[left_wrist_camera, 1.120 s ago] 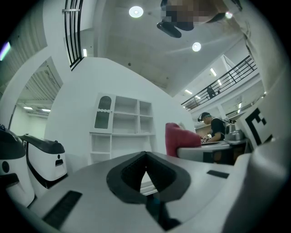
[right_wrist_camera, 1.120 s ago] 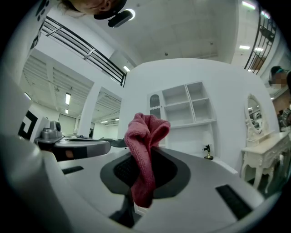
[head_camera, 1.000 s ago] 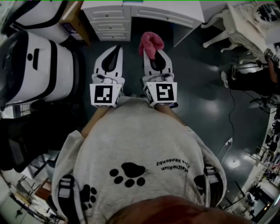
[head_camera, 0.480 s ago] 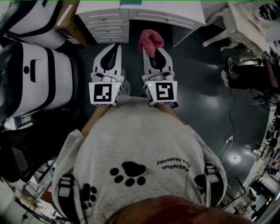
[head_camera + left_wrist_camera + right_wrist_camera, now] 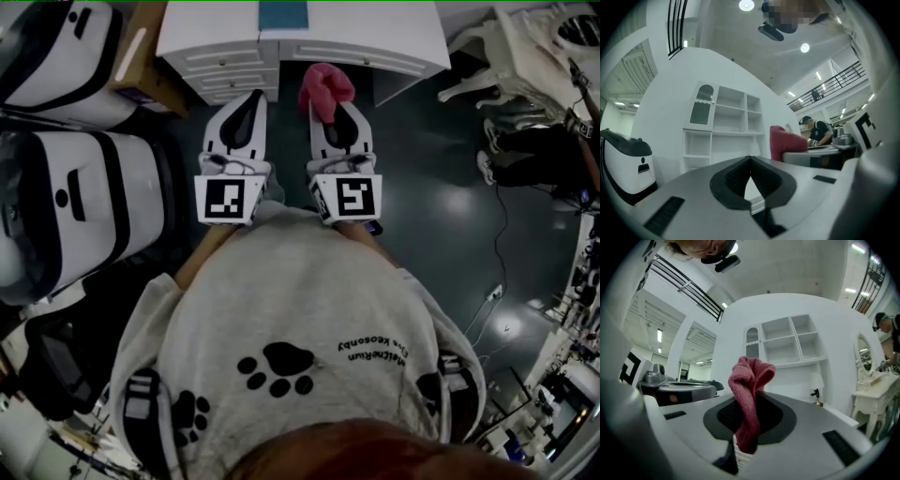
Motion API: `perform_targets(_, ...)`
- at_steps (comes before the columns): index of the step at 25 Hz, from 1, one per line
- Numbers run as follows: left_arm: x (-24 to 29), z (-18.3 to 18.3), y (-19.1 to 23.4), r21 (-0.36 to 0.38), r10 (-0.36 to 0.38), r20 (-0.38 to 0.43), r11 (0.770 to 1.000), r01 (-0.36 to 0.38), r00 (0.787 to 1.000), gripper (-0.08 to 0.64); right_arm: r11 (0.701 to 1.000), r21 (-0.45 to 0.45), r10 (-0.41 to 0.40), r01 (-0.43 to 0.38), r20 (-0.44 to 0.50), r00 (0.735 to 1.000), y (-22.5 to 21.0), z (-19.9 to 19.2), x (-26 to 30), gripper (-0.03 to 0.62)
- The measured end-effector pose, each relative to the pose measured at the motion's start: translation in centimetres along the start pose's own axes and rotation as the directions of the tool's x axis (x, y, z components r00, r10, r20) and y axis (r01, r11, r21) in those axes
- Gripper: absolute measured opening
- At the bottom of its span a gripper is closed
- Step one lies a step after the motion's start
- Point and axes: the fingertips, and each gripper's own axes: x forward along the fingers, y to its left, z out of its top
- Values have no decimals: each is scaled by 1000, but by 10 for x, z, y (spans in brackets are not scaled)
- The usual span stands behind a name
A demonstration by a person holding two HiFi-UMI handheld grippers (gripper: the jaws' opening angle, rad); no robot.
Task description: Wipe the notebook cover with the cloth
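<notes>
The right gripper [image 5: 751, 401] pinched the pink cloth [image 5: 749, 376], which bunched toward 12 o'clock. The left gripper [image 5: 750, 161] was closed on nothing. What looked like the notebook [image 5: 283, 14] lay on the white desk [image 5: 394, 28] at 12 o'clock.

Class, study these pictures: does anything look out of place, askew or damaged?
Nothing is spilled or damaged. The only oddity is that the pink cloth is bunched into a wad, clamped in the right gripper, not spread flat for wiping.
</notes>
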Motion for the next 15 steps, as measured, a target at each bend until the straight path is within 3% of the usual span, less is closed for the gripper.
perform_targets(15,74,-15,68,-33,-77,-4,997,76,997,12,996,1,-86,87,-19,996,-18,-12,92,60)
